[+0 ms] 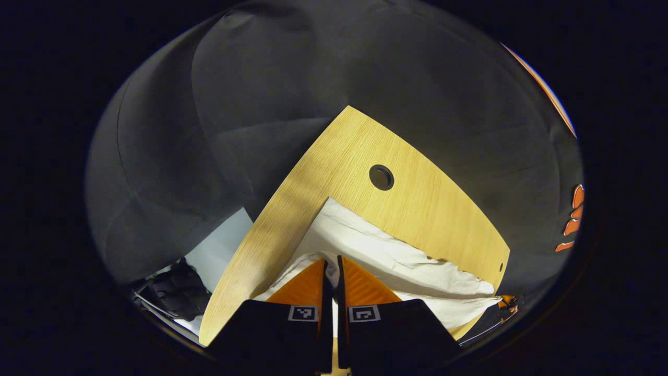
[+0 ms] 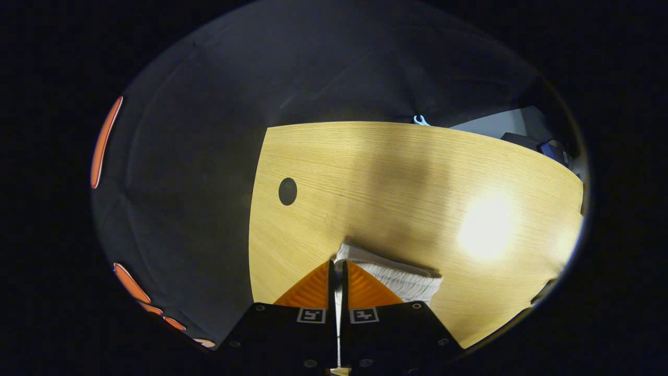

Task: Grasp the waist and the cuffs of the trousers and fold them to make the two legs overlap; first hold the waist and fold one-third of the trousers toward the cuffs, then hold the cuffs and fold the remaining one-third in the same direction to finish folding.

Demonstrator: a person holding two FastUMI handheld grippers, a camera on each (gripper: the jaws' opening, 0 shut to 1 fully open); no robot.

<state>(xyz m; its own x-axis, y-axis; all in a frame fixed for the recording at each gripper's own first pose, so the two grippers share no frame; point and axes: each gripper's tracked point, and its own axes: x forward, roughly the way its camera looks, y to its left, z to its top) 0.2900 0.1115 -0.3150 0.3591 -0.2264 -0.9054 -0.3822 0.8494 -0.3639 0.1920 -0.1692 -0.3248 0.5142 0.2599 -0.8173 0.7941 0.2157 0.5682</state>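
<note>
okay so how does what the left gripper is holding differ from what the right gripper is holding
The left gripper pinches a wide, smooth white stretch of the trousers that spreads flat across the table. The right gripper pinches a narrow, ribbed, gathered end of the trousers, most likely the waistband, bunched beside its fingers. Both grippers look shut on the same white cloth, low over the wooden table.

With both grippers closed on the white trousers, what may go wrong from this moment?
1. The right gripper pinches only the edge of the trousers, so the cloth may slip out during the fold.
2. In the left gripper view, the trousers already show wrinkles, so the legs may overlap unevenly.
3. The left gripper holds cloth near the table edge; it might slide off.
</note>
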